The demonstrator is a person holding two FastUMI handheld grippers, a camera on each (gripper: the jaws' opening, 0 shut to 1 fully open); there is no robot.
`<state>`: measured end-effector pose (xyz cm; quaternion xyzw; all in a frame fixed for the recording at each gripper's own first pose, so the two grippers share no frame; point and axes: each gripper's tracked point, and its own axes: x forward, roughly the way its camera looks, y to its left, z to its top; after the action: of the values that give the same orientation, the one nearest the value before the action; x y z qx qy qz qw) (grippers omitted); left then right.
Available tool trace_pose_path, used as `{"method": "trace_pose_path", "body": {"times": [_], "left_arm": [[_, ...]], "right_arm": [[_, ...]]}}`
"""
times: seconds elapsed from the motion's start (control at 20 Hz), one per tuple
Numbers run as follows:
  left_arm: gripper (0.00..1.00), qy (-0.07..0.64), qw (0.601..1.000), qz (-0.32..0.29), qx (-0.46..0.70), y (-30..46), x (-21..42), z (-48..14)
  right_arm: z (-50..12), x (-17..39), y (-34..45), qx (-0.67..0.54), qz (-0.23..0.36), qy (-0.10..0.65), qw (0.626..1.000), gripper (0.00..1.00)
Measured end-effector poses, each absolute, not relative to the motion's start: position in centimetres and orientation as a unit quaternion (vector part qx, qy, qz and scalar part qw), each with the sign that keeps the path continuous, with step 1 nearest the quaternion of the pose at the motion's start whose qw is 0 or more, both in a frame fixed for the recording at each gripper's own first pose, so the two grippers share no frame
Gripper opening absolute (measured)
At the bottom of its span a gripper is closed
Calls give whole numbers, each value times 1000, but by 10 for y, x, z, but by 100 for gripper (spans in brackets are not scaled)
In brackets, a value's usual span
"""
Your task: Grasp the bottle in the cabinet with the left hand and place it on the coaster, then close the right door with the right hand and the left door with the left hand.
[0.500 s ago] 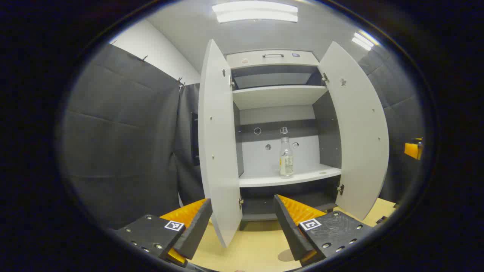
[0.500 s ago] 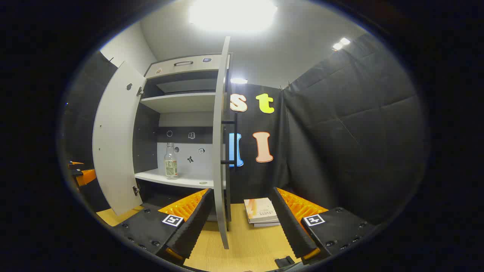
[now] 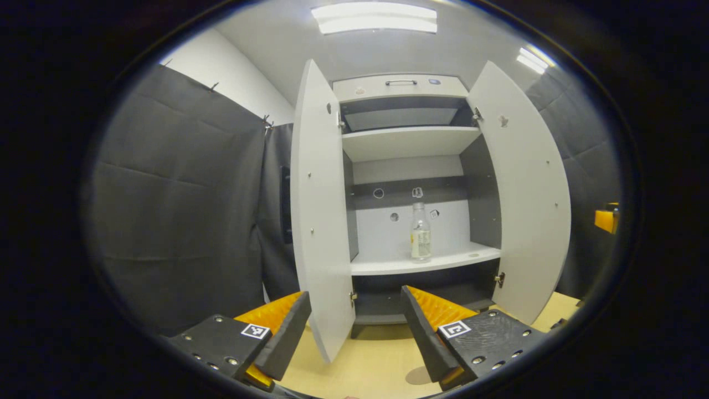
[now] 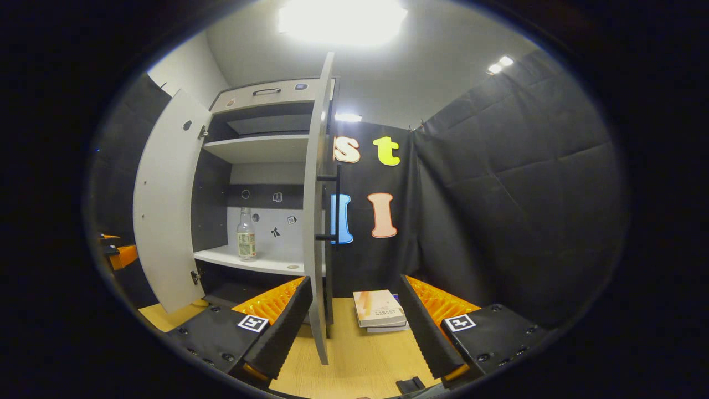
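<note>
My left gripper (image 3: 353,327) and right gripper (image 4: 354,324) both hung spread wide, holding nothing. One bottle (image 3: 420,239) stood on the cabinet's lower shelf (image 3: 388,265), its label unreadable. Two doors stood open: left door (image 3: 319,221), right door (image 3: 526,199). One coaster (image 3: 416,375) lay half cut off on the table (image 3: 371,360). I counted two stacked books (image 4: 379,310).

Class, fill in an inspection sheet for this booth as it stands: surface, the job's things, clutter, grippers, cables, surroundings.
Surface: light wooden table.
Job's things: bottle upright on the cabinet's lower shelf; left door and right door both open; round coaster on the table.
Clutter: stacked books on the table.
Grippers: left gripper open, empty; right gripper open, empty.
Cables: nothing seen.
Surroundings: black cloth walls, ceiling lights.
</note>
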<state>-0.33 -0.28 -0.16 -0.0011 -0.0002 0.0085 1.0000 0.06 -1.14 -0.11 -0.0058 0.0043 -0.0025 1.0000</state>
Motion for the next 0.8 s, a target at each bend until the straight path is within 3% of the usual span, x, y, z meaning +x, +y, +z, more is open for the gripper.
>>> {"method": "trace_pose_path", "body": {"times": [0.75, 0.8], "left_arm": [[94, 4, 1000, -1, -26, -48, 20, 13], [94, 5, 1000, -3, -28, -55, 25, 16]], "right_arm": [[-15, 12, -46, -16, 22, 22, 999, 100], [-18, 13, -49, -15, 27, 24, 999, 96]]}}
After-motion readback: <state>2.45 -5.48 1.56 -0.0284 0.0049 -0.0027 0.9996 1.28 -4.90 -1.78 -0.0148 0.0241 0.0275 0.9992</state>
